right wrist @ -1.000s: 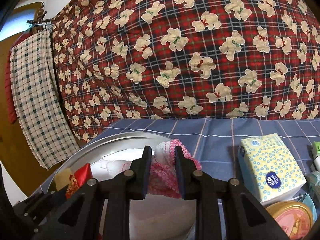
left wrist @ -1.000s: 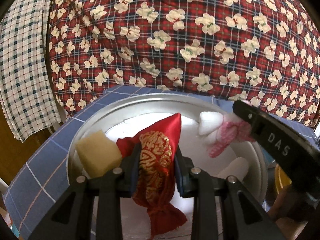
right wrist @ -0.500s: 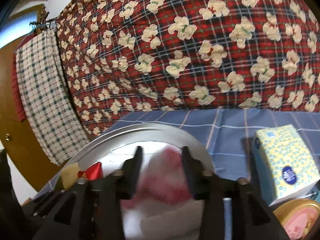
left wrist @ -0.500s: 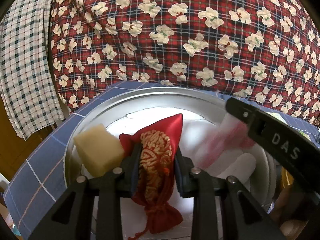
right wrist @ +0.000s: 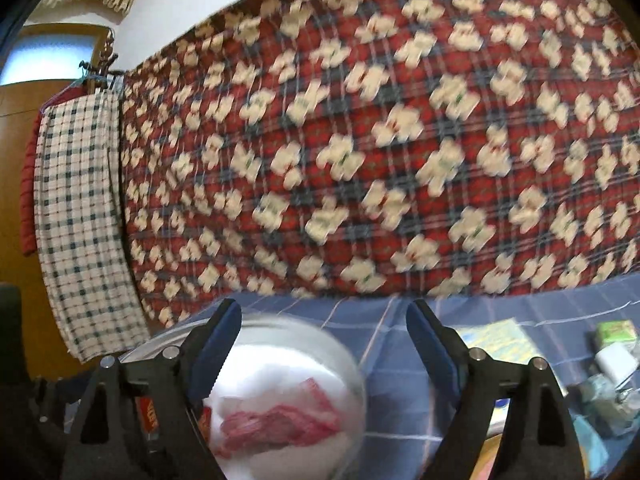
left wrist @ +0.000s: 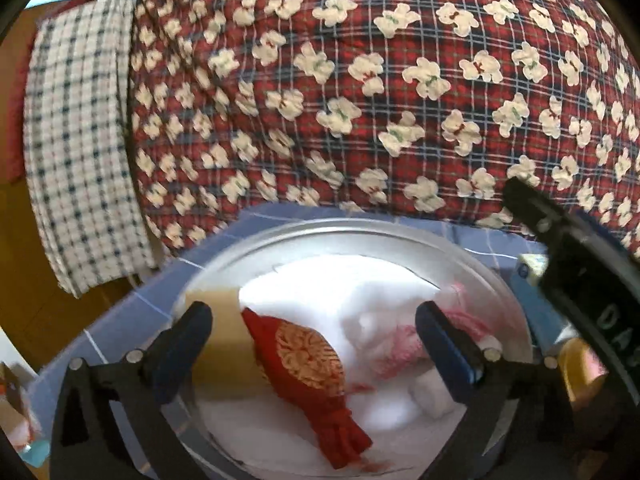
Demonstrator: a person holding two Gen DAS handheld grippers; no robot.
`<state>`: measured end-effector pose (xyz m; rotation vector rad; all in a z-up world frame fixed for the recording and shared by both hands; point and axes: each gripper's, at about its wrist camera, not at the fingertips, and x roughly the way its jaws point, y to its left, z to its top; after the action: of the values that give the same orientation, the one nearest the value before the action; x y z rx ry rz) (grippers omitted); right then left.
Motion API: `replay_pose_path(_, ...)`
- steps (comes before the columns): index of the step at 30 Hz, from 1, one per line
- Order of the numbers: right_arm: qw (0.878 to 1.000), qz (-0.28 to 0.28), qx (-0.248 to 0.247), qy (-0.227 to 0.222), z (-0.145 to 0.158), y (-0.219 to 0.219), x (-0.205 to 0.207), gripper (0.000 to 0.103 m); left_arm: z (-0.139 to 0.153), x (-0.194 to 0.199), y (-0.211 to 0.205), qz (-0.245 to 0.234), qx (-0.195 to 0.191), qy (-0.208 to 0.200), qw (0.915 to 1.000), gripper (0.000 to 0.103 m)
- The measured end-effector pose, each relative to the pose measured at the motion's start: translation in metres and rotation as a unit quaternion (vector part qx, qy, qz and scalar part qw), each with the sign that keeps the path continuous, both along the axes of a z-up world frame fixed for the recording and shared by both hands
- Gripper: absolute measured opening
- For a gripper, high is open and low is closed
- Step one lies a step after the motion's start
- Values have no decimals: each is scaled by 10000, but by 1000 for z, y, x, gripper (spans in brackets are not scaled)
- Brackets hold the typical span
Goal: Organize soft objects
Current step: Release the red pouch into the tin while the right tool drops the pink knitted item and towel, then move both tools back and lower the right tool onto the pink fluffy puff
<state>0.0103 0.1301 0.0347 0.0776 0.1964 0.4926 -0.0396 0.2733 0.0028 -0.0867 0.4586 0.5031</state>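
A round metal basin (left wrist: 360,228) lined with white padding sits on a blue checked cloth. In it lie a red and gold drawstring pouch (left wrist: 312,372), a yellow sponge block (left wrist: 224,344) to its left and a pink knitted thing (left wrist: 404,344) to its right. My left gripper (left wrist: 316,336) hangs over the basin; its jaws are opening wide and touch nothing. In the right wrist view the pink knitted thing (right wrist: 280,420) lies in the basin (right wrist: 348,356) below my right gripper (right wrist: 324,344), whose jaws are opening with nothing between them. The right gripper's black body crosses the left wrist view at right.
A red plaid quilt with cream bears (left wrist: 380,92) rises right behind the basin. A checked towel (left wrist: 76,152) hangs at left. On the blue cloth (right wrist: 400,360) to the right lie a yellow tissue pack (right wrist: 496,340), a small green box (right wrist: 616,330) and other small items.
Both grippers opened. The left let go of the red pouch, which now lies in the basin; the right let go of the pink knitted thing, which dropped in. Both have drawn back a little.
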Motion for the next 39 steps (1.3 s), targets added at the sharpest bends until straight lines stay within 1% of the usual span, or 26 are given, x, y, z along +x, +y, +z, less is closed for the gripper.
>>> replay_pose_path(2, 9999, -85, 44, -47, 1, -5, -1, 87, -2, 1, 1, 51, -32, 51, 10000, 103)
replay_pose_path(6, 9998, -215, 1, -39, 0, -10, -1, 87, -6, 0, 3, 142, -178, 2, 9997, 103)
replay_pose_path(11, 9995, -313, -17, -12, -3, -17, -2, 87, -8, -5, 0, 267, -136, -152, 9994, 103)
replay_pose_path(14, 9995, -311, 36, 49, -6, -21, -1, 87, -6, -9, -1, 329, -115, -320, 9989, 103)
replay_pose_path(17, 9994, -345, -53, 12, -7, -24, -4, 87, -4, -12, -2, 367, -97, -399, 9985, 103)
replay_pose_path(24, 9976, -368, -536, -255, -11, -29, -18, 87, -3, -11, -8, 410, -9, -370, 9985, 103)
replay_pose_path(29, 9973, -405, -505, -341, -10, -40, -23, 87, -3, -12, -9, 401, -35, -388, 9984, 103)
replay_pose_path(35, 9964, -373, -623, -437, -11, -50, -29, 87, -1, -17, -28, 380, 91, -423, 9983, 103)
replay_pose_path(39, 9962, -367, -639, -468, -10, -60, -33, 87, -1, -17, -39, 315, 94, -415, 9986, 103)
